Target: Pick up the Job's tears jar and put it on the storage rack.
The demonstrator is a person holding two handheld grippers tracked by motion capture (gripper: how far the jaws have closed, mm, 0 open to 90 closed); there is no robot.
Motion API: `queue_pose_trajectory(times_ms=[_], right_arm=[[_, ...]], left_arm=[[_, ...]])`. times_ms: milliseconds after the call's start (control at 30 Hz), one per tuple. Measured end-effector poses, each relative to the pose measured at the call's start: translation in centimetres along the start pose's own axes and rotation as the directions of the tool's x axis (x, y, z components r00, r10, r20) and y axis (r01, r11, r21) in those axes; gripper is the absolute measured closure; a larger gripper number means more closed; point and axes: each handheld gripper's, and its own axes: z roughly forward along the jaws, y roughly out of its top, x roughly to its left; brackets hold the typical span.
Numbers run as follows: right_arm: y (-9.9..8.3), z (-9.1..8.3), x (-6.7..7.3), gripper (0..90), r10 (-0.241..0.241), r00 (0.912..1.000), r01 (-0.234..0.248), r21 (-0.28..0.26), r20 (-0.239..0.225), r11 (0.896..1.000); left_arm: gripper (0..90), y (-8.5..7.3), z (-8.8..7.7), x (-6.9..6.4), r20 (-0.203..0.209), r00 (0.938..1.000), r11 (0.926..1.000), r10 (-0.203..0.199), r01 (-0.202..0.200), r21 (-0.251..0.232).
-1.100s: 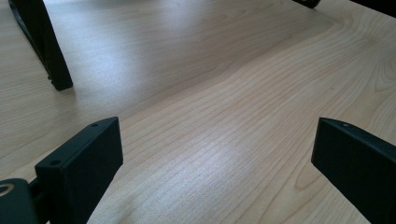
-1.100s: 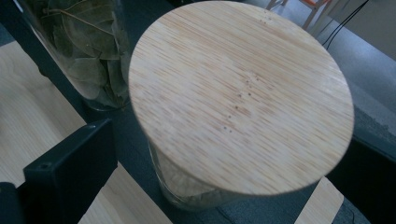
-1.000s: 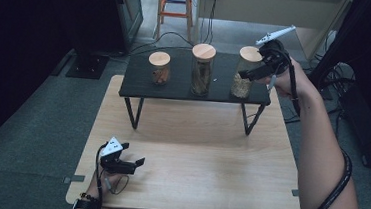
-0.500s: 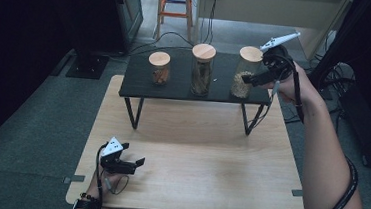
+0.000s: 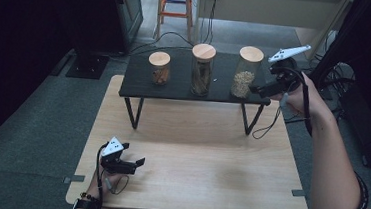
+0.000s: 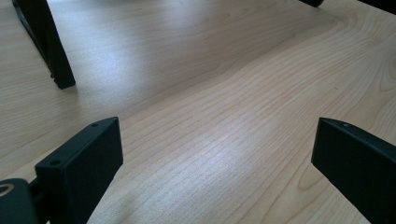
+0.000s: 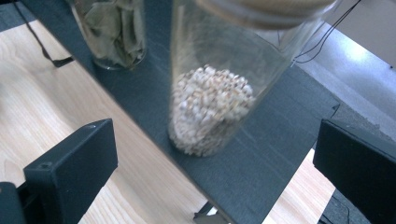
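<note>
Glass jar of pale grains [image 5: 244, 71] stands at the right end of the black shelf [image 5: 175, 86], wooden lid on, upright. Right gripper [image 5: 261, 89] hovers just beside it at shelf height, jaws spread wide and holding nothing; in the right gripper view the jar [image 7: 219, 88] sits between the jaws but apart from both, its lid cut off at the top edge. Neighbouring jar of dried leaves [image 7: 114, 32] is cropped too, only its lower part showing. A third, shorter jar [image 5: 159, 68] is at the shelf's left end, contents hard to make out. Left gripper [image 5: 136, 163] rests low on the wooden counter [image 5: 209, 156], near its front left corner, jaws released and well apart, bare wood between them. Shelf leg [image 6: 46, 44] shows partly, top cut off.
</note>
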Motion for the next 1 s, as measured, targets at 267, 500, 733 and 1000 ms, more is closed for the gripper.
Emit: queue_pose_trajectory(times_ms=[267,500,733,1000], right_arm=[[-1.1,-0.6,1.0,0.0,-0.015,0.9999,0.015,0.000,0.005,1.000],[-2.1,-0.9,1.7,0.0,-0.007,0.9998,0.007,-0.003,0.016,1.000],[-3.3,-1.1,2.7,0.0,-0.008,0.9999,0.008,-0.013,0.010,1.000],[-5.1,-0.9,3.4,0.0,0.000,0.9999,0.000,-0.009,0.016,1.000]], left_arm=[[2.2,0.0,0.0,0.0,0.001,1.0000,1.0000,0.001,-0.001,0.001],[2.2,-0.1,0.0,0.0,0.001,1.0000,1.0000,0.003,-0.003,-0.002],[2.2,-0.1,0.0,-0.1,0.002,1.0000,1.0000,0.002,-0.002,-0.006],[2.2,-0.2,-0.1,-0.1,0.000,1.0000,0.9999,0.005,-0.005,-0.009]])
